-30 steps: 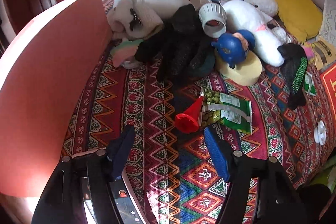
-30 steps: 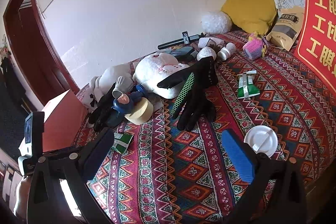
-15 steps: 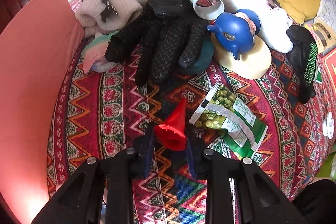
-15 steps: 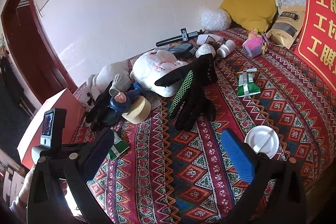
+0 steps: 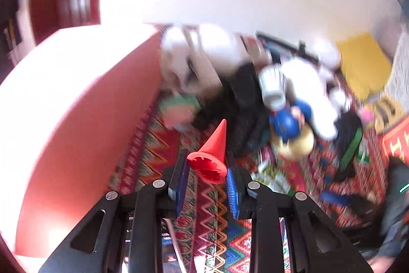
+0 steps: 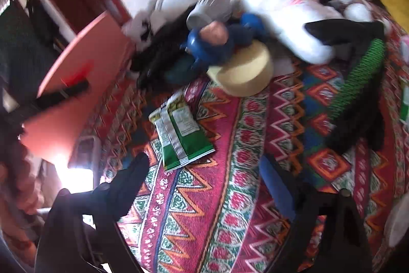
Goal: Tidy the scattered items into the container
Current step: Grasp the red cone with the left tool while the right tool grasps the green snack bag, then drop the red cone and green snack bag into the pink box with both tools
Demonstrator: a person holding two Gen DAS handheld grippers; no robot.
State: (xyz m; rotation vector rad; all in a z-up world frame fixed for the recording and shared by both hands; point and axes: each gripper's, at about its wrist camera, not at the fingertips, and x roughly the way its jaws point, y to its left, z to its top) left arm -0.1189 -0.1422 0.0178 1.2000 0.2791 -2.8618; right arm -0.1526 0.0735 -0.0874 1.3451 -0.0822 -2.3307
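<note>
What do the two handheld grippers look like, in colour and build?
The left gripper has black angular arms with round silver bolts and flat blue ribbed pads on its fingers. The right gripper looks the same build, black with blue pads, though blurred.

The box (image 5: 84,119) stands at the bed's (image 6: 230,196) left edge. The cone (image 5: 211,155) sits between the left tool's (image 5: 207,170) pads, above the bed, just right of the box. The snack packet (image 6: 179,129) lies on the bed before the right tool (image 6: 204,170). Behind it the doll (image 6: 217,42) rests on the round tub (image 6: 242,73), with the plush toy (image 6: 286,14) to their right and the glove (image 6: 358,83) lying nearer the right edge
</note>
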